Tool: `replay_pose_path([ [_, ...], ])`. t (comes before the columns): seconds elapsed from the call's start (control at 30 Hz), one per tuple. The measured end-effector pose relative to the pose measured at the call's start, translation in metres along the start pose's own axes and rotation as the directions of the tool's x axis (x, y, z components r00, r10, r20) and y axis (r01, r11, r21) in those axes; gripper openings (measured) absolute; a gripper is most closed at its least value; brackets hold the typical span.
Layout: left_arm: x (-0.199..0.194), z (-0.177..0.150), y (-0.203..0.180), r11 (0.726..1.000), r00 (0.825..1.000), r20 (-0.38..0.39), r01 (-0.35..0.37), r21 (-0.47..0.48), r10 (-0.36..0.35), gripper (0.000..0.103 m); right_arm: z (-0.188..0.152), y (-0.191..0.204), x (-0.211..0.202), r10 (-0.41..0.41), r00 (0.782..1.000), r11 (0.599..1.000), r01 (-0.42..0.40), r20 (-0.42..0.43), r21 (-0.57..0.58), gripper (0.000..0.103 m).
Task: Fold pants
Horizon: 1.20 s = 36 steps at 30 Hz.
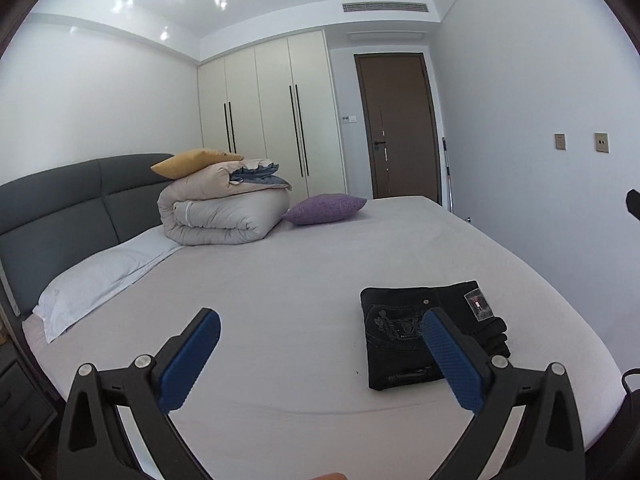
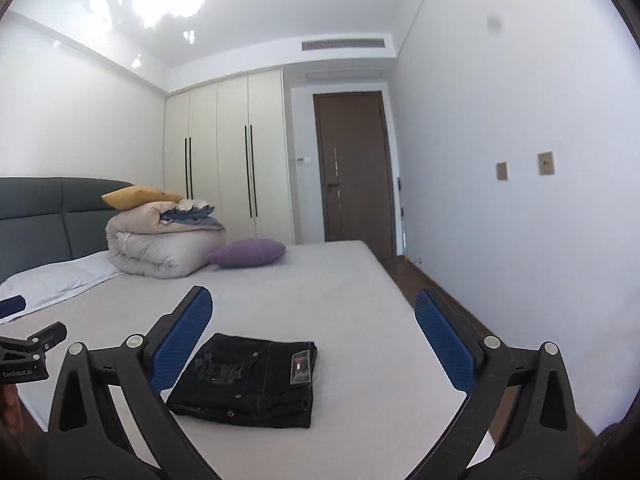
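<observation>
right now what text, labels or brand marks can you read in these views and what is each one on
"GenRobot.AI": white print on the body of the left gripper, seen in the right wrist view; the small letters are only just legible.
Tag on the waistband of the folded black pants: a printed patch, too small and blurred to read.
Embroidered emblem on the back pocket: ornate lettering, not legible.
Wall plates and the door: no readable text.

Grey-sheeted bed (image 1: 280, 280) bearing folded black pants (image 2: 248, 384), rolled duvet (image 1: 224, 216), purple cushion (image 1: 324, 209), white pillow (image 1: 96, 280)
</observation>
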<state>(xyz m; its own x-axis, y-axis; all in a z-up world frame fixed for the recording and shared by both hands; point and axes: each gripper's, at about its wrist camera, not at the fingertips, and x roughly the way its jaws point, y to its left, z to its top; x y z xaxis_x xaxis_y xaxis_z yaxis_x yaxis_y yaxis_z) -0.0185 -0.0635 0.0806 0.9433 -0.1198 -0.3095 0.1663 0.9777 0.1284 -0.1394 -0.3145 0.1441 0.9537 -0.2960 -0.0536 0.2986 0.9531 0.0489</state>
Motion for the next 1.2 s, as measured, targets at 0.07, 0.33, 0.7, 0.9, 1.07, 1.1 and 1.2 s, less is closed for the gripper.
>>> replay_pose_path([
  [0.07,0.004,-0.005,0.001,1.000,0.999,-0.053,0.004,-0.004,-0.004,0.103,0.006,0.004,-0.014,0.027,0.999,1.000,-0.027,-0.034,-0.010,0.103],
  [0.33,0.009,-0.039,-0.004,0.999,0.979,-0.197,0.044,-0.014,-0.046,0.103,-0.032,0.016,-0.033,0.037,0.951,0.999,-0.031,-0.307,0.022,0.103],
  [0.7,0.019,-0.057,-0.012,0.997,0.951,-0.301,0.065,-0.032,-0.072,0.103,-0.069,0.020,-0.008,0.031,0.873,0.997,0.007,-0.488,0.076,0.103],
  [0.9,0.025,-0.067,-0.016,0.997,0.940,-0.332,0.071,-0.030,-0.077,0.103,-0.084,0.021,0.012,0.032,0.853,0.998,0.002,-0.521,0.063,0.103],
  [1.07,0.031,-0.074,-0.014,0.997,0.933,-0.352,0.064,-0.036,-0.073,0.103,-0.093,0.020,0.022,0.041,0.841,0.998,-0.010,-0.540,0.062,0.103],
  [1.1,0.032,-0.075,-0.014,0.997,0.932,-0.356,0.063,-0.038,-0.073,0.103,-0.094,0.019,0.023,0.043,0.839,0.998,-0.011,-0.543,0.062,0.103],
  [1.2,0.034,-0.078,-0.014,0.997,0.928,-0.365,0.065,-0.041,-0.076,0.103,-0.098,0.017,0.027,0.045,0.832,0.998,-0.011,-0.552,0.064,0.103],
])
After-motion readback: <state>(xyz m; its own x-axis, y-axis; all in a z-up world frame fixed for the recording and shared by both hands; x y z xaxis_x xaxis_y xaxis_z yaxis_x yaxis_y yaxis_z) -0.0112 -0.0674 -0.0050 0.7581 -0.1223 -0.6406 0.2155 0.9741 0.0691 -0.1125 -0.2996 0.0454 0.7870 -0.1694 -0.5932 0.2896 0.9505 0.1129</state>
